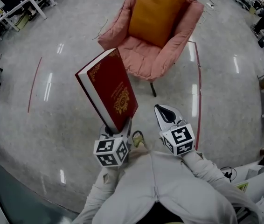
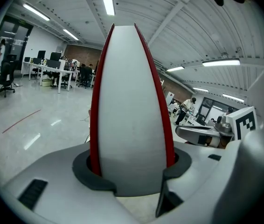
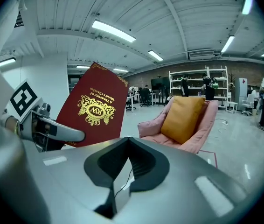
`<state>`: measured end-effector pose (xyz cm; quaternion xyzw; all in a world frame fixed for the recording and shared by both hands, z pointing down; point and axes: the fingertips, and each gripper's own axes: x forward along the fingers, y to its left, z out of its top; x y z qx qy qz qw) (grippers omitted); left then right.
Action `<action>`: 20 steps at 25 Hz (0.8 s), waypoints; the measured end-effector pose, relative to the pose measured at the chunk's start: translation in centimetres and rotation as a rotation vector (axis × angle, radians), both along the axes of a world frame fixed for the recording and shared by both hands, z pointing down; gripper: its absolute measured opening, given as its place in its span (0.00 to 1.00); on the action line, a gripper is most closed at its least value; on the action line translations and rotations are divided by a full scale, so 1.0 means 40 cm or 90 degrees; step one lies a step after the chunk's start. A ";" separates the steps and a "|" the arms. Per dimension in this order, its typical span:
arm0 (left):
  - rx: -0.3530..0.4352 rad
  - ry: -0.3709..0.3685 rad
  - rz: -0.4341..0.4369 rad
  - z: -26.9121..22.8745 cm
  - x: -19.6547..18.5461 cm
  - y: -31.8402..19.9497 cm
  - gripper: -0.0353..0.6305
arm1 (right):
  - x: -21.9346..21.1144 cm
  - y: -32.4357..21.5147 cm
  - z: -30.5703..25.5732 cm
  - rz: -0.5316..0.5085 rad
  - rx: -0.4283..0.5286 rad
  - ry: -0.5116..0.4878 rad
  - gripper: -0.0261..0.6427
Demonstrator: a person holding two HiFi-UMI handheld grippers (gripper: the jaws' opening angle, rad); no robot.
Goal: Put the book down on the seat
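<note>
At the left, the left gripper (image 1: 117,127) was clamped on the lower end of the red book (image 1: 107,87), which stood tilted in the air above the floor, well short of the pink armchair (image 1: 143,59). Just to its right, the right gripper (image 1: 166,115) had its jaws together on nothing. Done well, the book would likely be carried over the bare seat in front of the orange pillow (image 1: 156,14) and laid flat and low before letting go.

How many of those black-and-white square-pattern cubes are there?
2. One cube rides on the left gripper, below the red book; the other cube rides on the right gripper beside it. No others show.
</note>
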<state>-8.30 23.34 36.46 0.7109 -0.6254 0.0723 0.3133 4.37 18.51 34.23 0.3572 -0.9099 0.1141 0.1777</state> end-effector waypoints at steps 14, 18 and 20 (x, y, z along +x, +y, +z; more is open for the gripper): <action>-0.005 0.000 0.015 0.009 -0.127 -0.172 0.43 | -0.134 -0.163 -0.002 0.007 0.008 -0.009 0.04; -0.009 0.005 0.017 0.012 -0.132 -0.196 0.43 | -0.132 -0.180 0.005 0.015 -0.001 -0.005 0.04; -0.013 0.008 0.017 0.020 -0.130 -0.203 0.43 | -0.127 -0.181 0.011 0.019 -0.006 -0.003 0.04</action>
